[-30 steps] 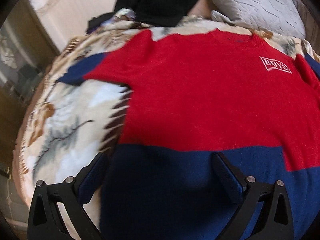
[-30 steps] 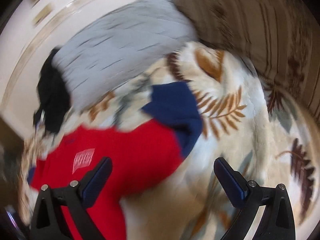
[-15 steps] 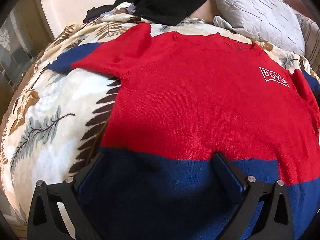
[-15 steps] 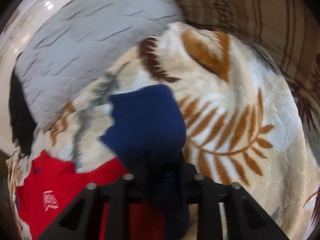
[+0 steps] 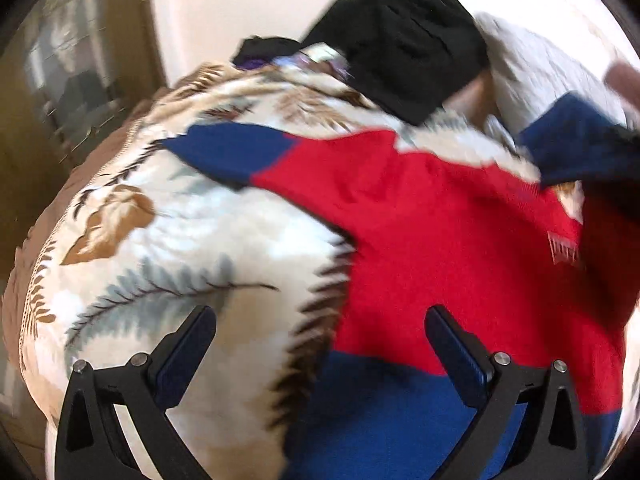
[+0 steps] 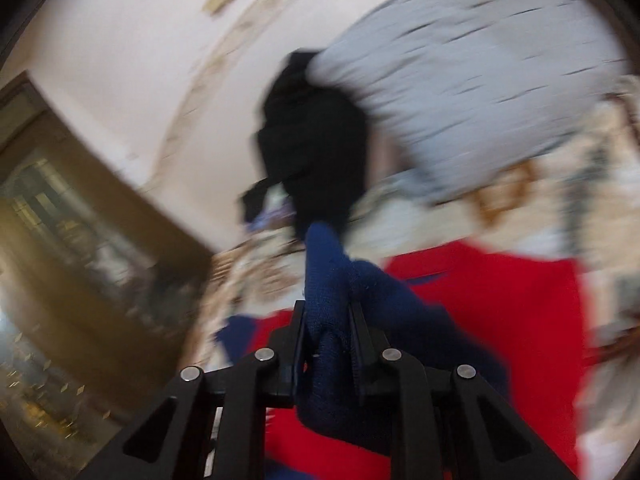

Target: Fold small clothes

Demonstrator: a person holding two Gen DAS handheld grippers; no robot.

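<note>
A red sweater (image 5: 460,248) with navy cuffs and a navy hem lies on a leaf-print blanket (image 5: 180,248). Its left sleeve with a navy cuff (image 5: 236,152) lies stretched out to the left. My left gripper (image 5: 320,344) is open and empty, hovering over the sweater's left edge near the navy hem. My right gripper (image 6: 326,320) is shut on the navy cuff of the right sleeve (image 6: 324,264) and holds it lifted over the red body (image 6: 500,320). The lifted cuff also shows in the left wrist view (image 5: 576,148) at the right.
A black garment (image 5: 404,48) is heaped at the head of the bed beside a grey quilted pillow (image 6: 460,72). A wooden cabinet (image 5: 80,60) stands left of the bed against a white wall.
My right gripper closed on the right sleeve's navy cuff, lifted it and swung it over the sweater body. My left gripper shifted left from the hem toward the sweater's left edge, still open.
</note>
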